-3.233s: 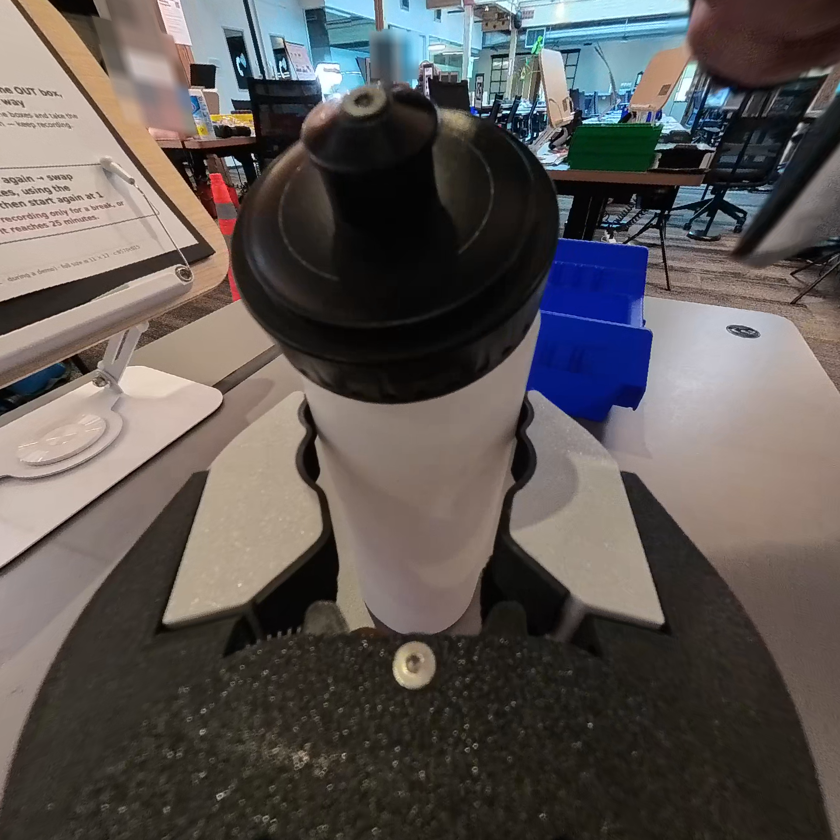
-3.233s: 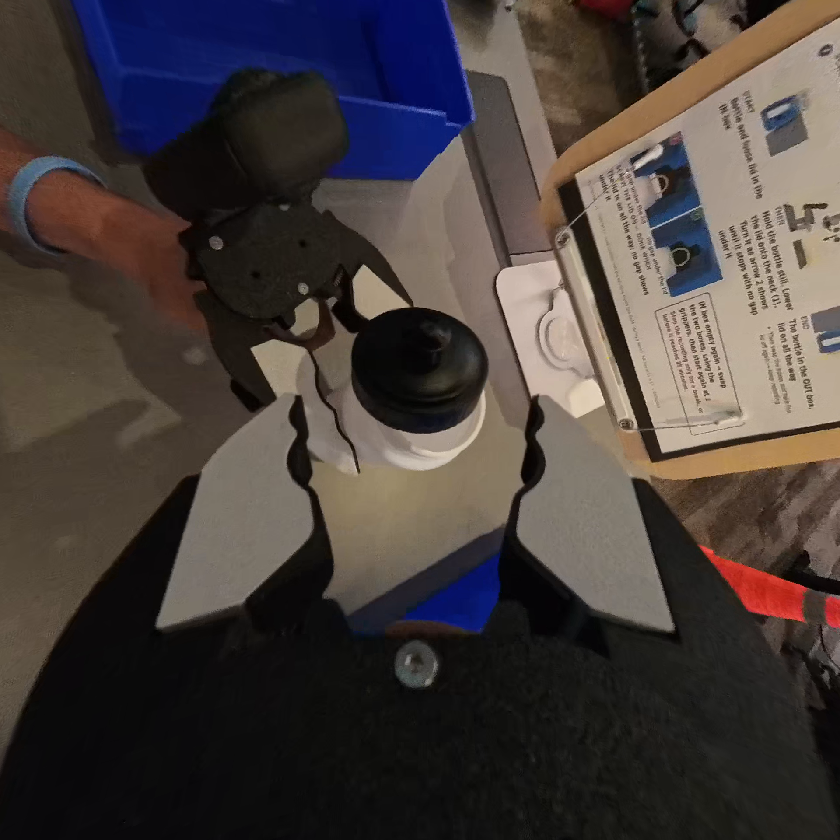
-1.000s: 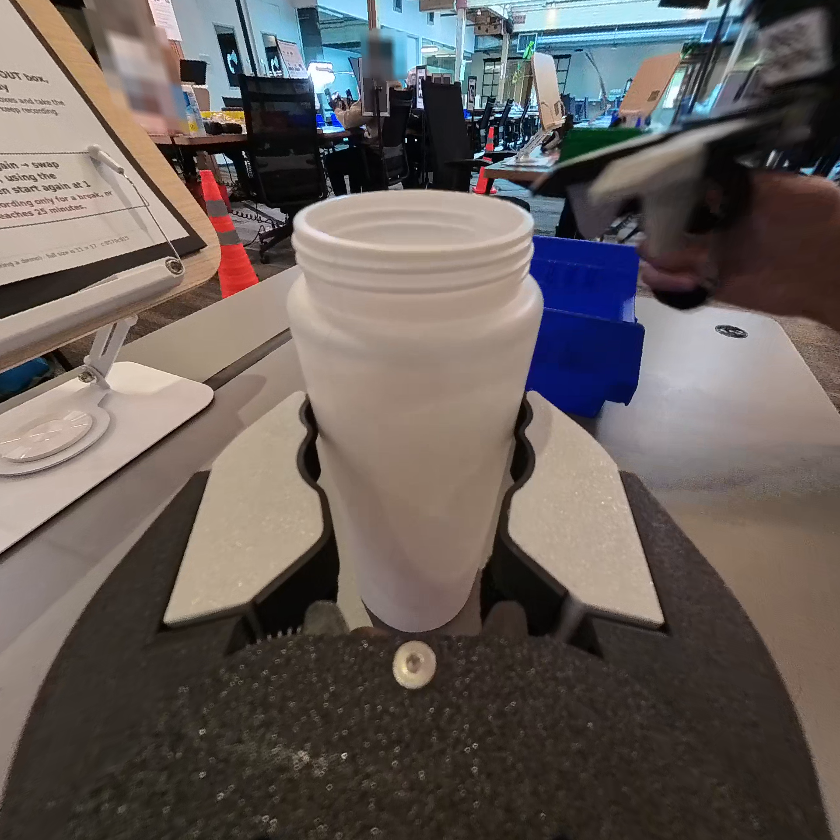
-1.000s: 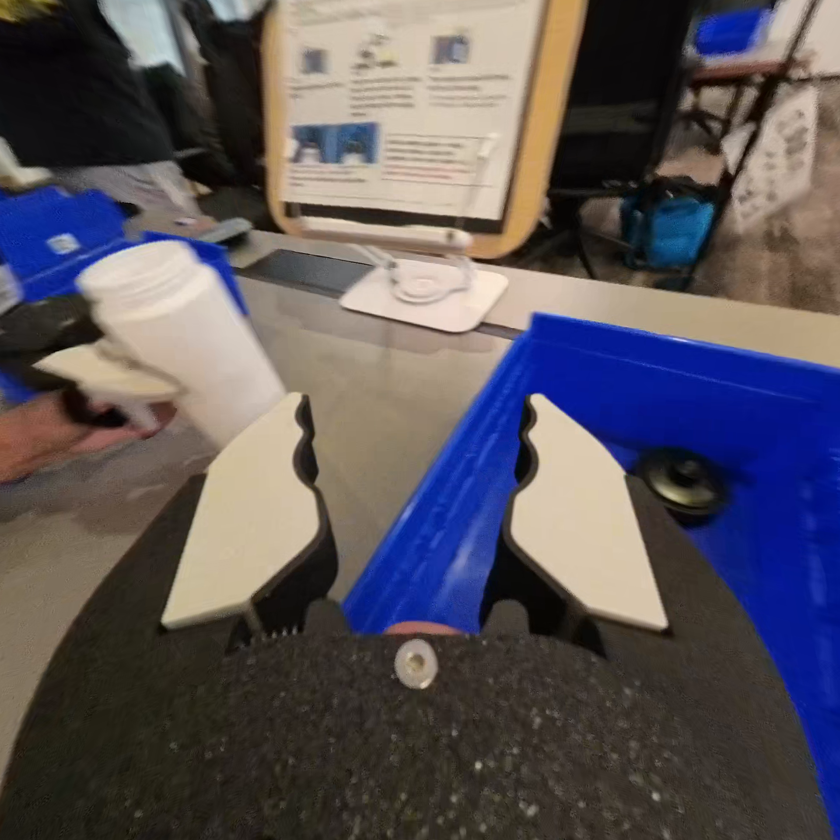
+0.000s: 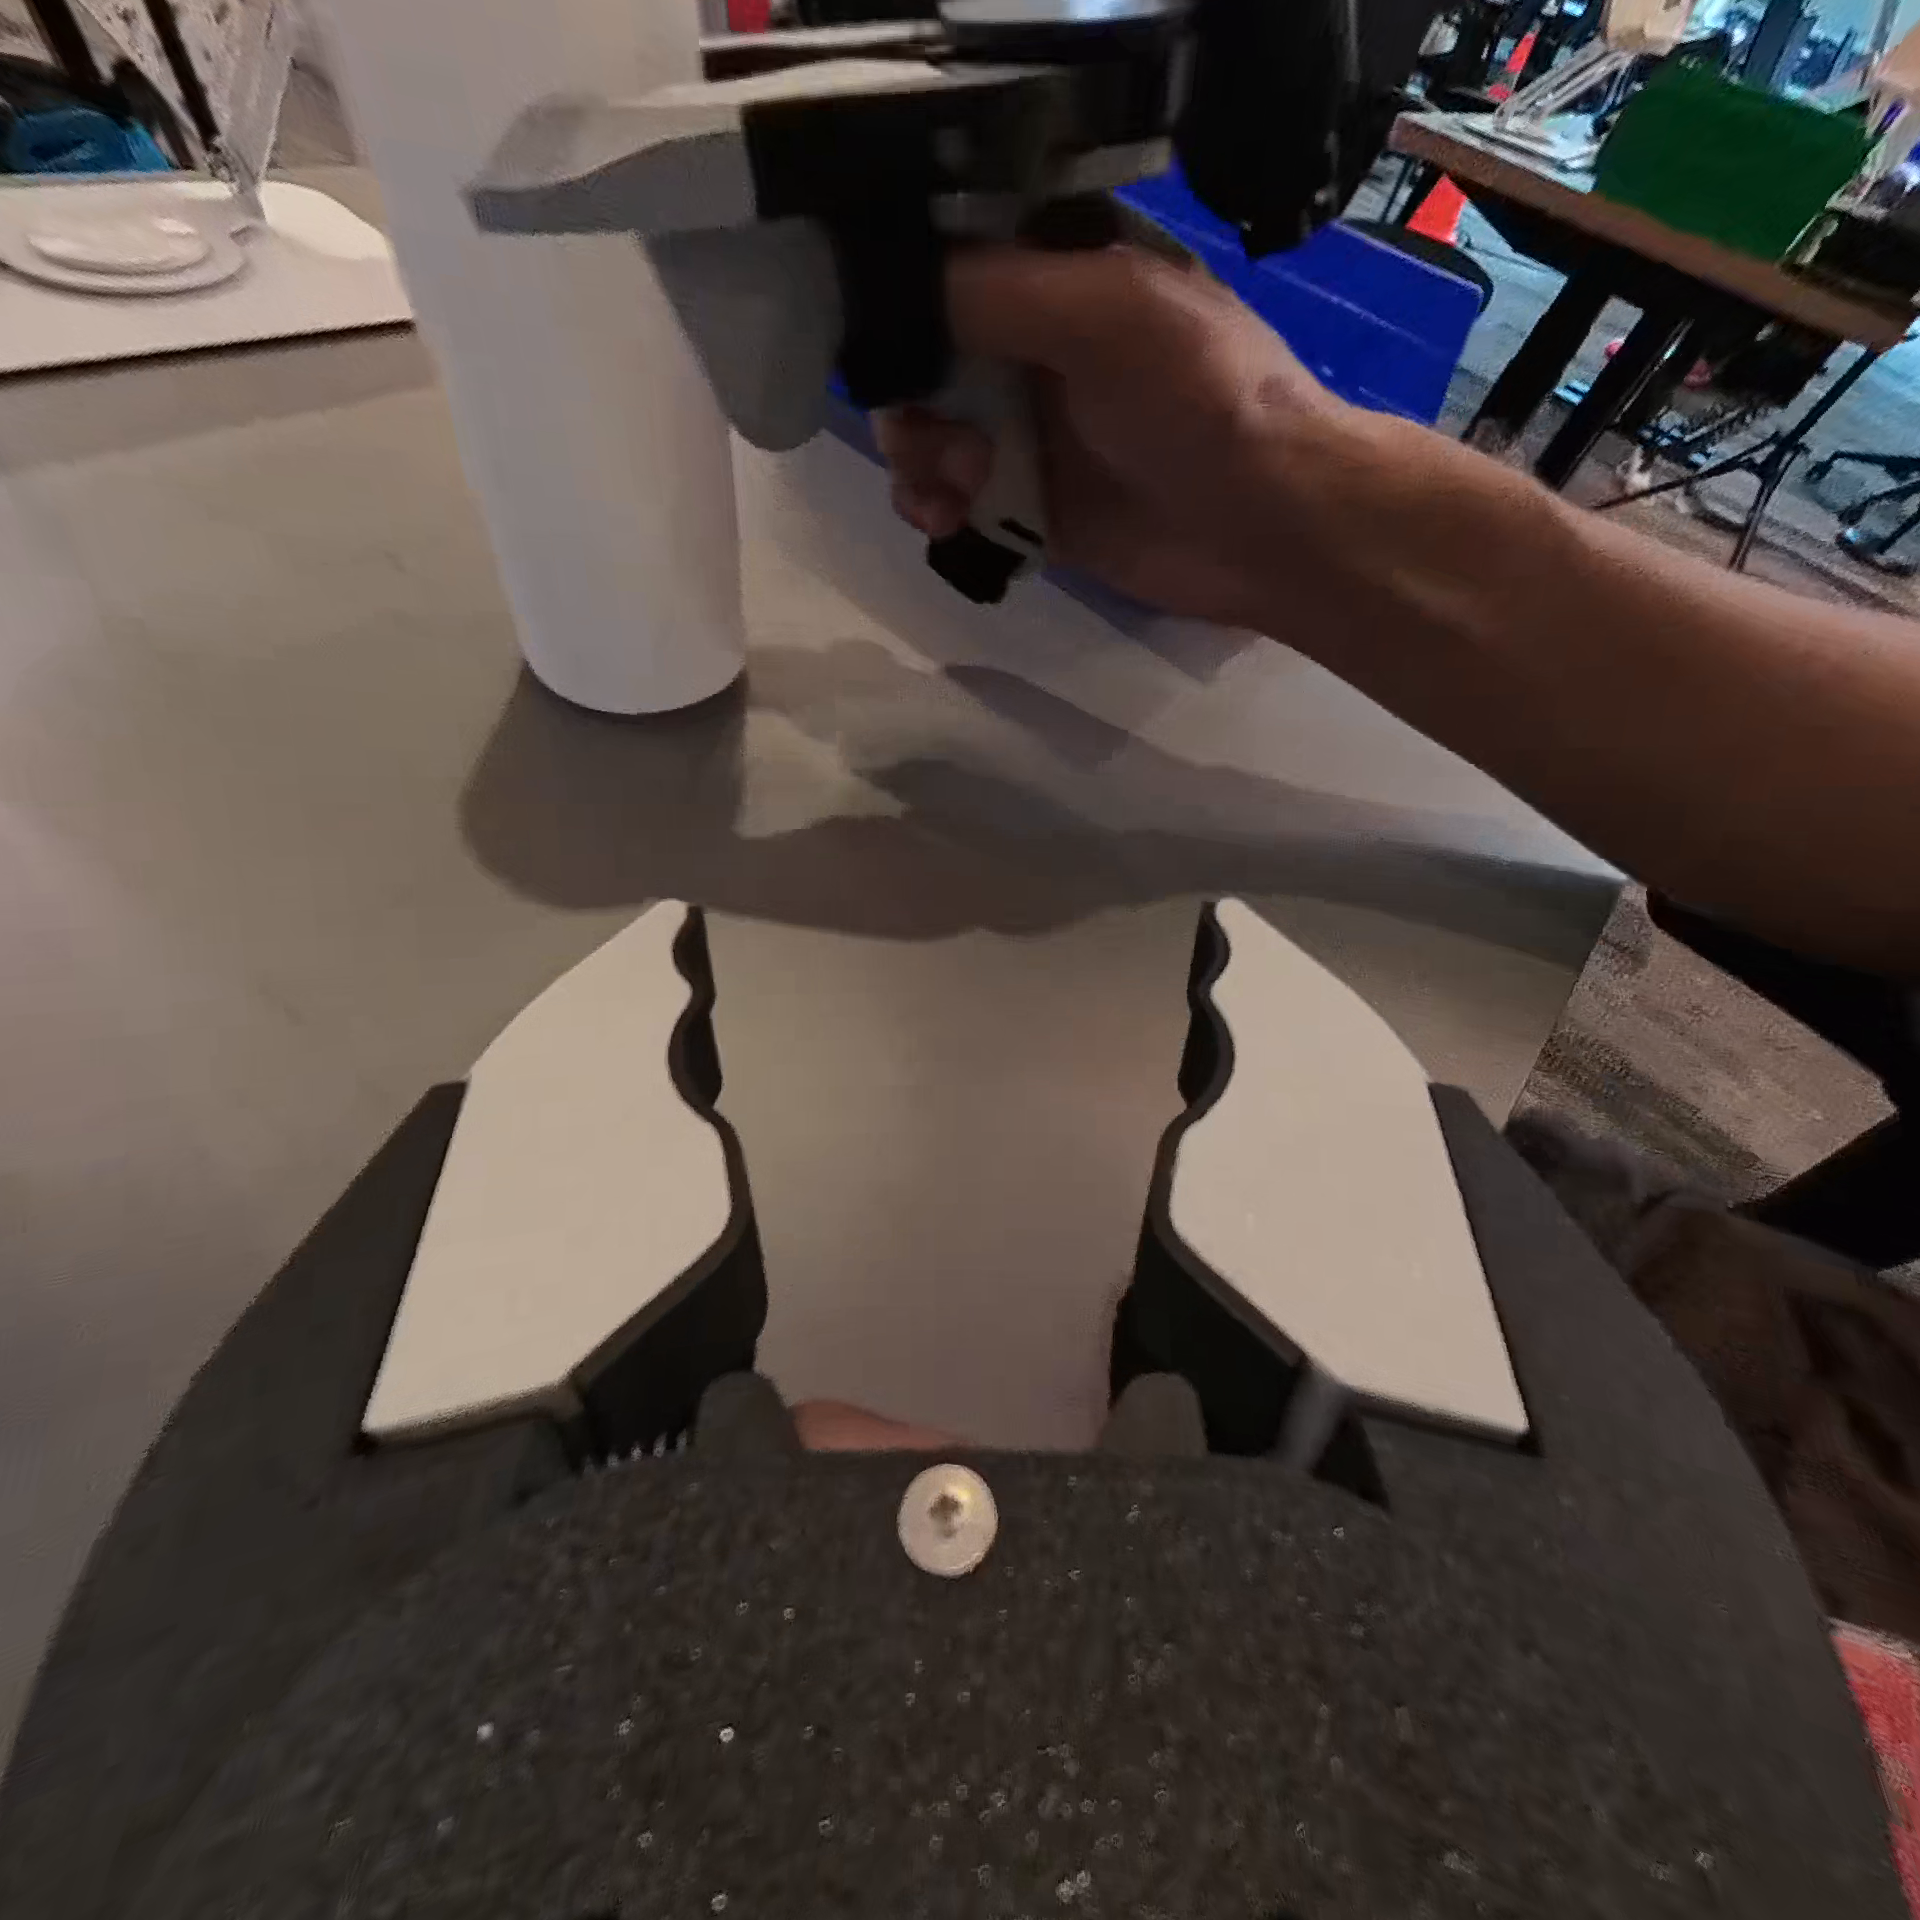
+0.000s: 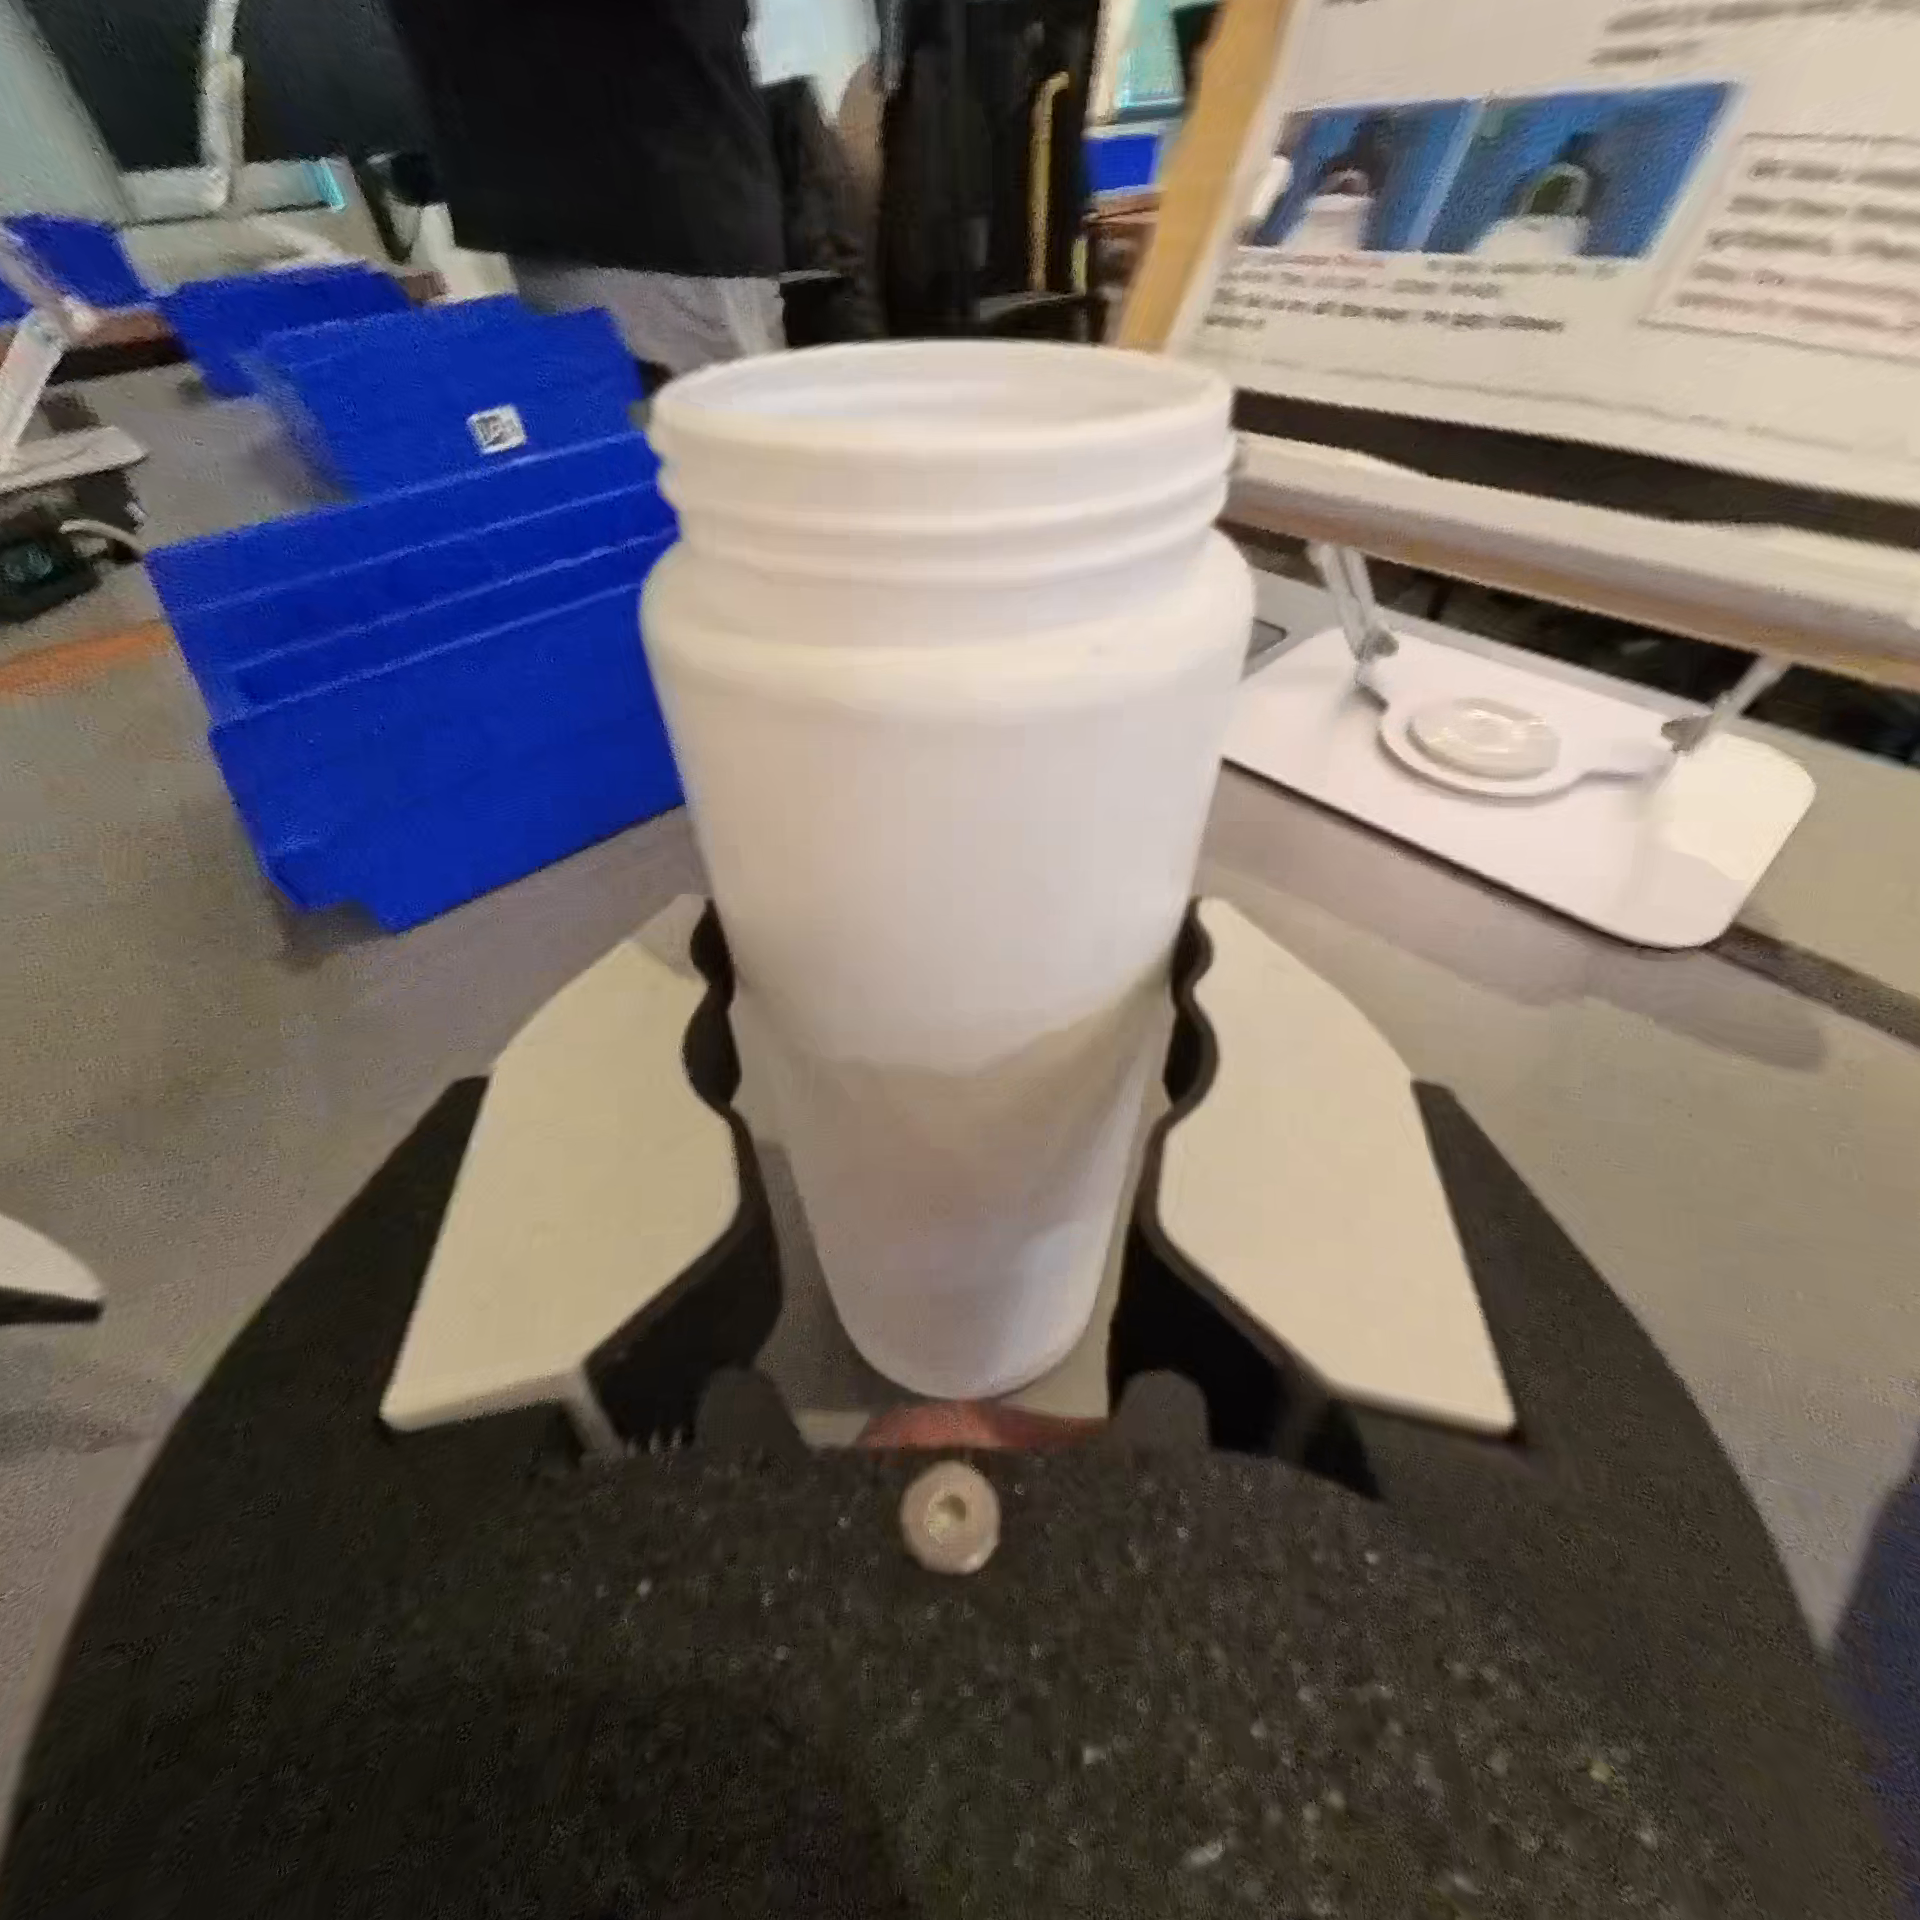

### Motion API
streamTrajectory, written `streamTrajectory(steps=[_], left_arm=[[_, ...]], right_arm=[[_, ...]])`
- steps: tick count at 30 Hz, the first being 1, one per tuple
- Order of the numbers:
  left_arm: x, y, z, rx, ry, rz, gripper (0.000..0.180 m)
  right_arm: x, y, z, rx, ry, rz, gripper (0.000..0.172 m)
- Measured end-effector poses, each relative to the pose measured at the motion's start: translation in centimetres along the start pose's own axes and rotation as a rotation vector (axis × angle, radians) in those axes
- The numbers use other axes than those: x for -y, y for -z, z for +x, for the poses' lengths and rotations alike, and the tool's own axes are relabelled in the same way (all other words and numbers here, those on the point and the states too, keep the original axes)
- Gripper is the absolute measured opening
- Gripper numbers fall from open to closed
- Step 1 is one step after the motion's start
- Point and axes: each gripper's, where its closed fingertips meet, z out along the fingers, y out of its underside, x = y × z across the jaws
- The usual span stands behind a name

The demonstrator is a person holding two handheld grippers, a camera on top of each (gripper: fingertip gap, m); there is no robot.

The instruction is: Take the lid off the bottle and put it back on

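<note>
One bottle (image 6: 945, 790) — between right tool (image 6: 951, 935) pads, lidless

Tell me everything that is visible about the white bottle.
The white bottle is matte, plastic-looking, with a wide open mouth, a threaded neck and no lid. The body narrows toward a rounded base. It stands upright on the grey table, between the fingers of the right tool, whose dark pads lie against both its sides. The left tool is open and apart from it.

Open-plan office/lab: desks (image 5: 1662, 249), blue bins (image 6: 416, 623), instruction board (image 6: 1558, 260).
</note>
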Motion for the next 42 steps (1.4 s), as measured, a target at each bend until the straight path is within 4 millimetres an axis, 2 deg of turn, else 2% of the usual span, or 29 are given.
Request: streamTrajectory(steps=[2, 4, 7, 10, 13, 15, 16, 18, 20, 24, 28, 33, 35, 40, 42], left_arm=[[-0.4, -0.1, 0.4, -0.014, -0.017, -0.012, 0.086], [-0.8, -0.4, 0.3, -0.012, -0.041, -0.021, 0.084], [-1.3, -0.9, -0.1, -0.013, -0.055, -0.05, 0.082], [-1.2, -1.2, -0.1, -0.039, -0.04, -0.053, 0.08], [-0.9, -1.4, 0.2, -0.062, -0.03, -0.047, 0.08], [-0.9, -1.5, 0.4, -0.068, -0.033, -0.051, 0.08], [-0.9, -1.5, 0.5, -0.072, -0.037, -0.049, 0.08], [-1.0, -1.6, 0.7, -0.077, -0.046, -0.055, 0.08], [-1.1, -1.7, 0.7, -0.073, -0.053, -0.06, 0.08], [-1.2, -1.7, 0.6, -0.071, -0.044, -0.073, 0.08], [-1.3, -1.5, 0.4, -0.056, -0.05, -0.075, 0.079], [-1.2, -1.2, 0.5, -0.072, -0.026, -0.071, 0.08], [-1.3, -1.2, 0.5, -0.076, -0.02, -0.077, 0.08], [-1.4, -1.2, 0.1, -0.063, -0.033, -0.082, 0.08], [-1.4, -1.3, 0.1, -0.067, -0.031, -0.085, 0.08]], right_arm=[[-0.1, -0.2, -0.1, -0.021, 0.056, 0.002, 0.08], [0.4, 0.5, 0.2, -0.043, 0.084, 0.011, 0.08], [3.9, 3.7, 0.7, -0.048, 0.071, 0.081, 0.08], [10.3, 9.7, 2.1, -0.101, 0.076, 0.218, 0.08], [16.3, 17.6, 4.5, -0.23, 0.112, 0.362, 0.08], [18.4, 22.6, 7.0, -0.359, 0.112, 0.43, 0.08], [18.5, 24.4, 8.5, -0.415, 0.096, 0.426, 0.08], [17.2, 26.6, 11.7, -0.511, 0.023, 0.362, 0.08], [14.5, 27.2, 14.8, -0.59, -0.078, 0.253, 0.08], [7.7, 24.8, 18.0, -0.562, -0.259, -0.07, 0.08], [1.9, 21.9, 19.2, -0.543, -0.313, -0.337, 0.08], [-3.0, 17.2, 19.3, -0.41, -0.48, -0.408, 0.081], [-4.1, 16.4, 20.1, -0.425, -0.516, -0.393, 0.08], [-9.3, 15.7, 20.7, -0.444, -0.526, -0.599, 0.079], [-9.8, 15.6, 20.2, -0.413, -0.563, -0.624, 0.079]])
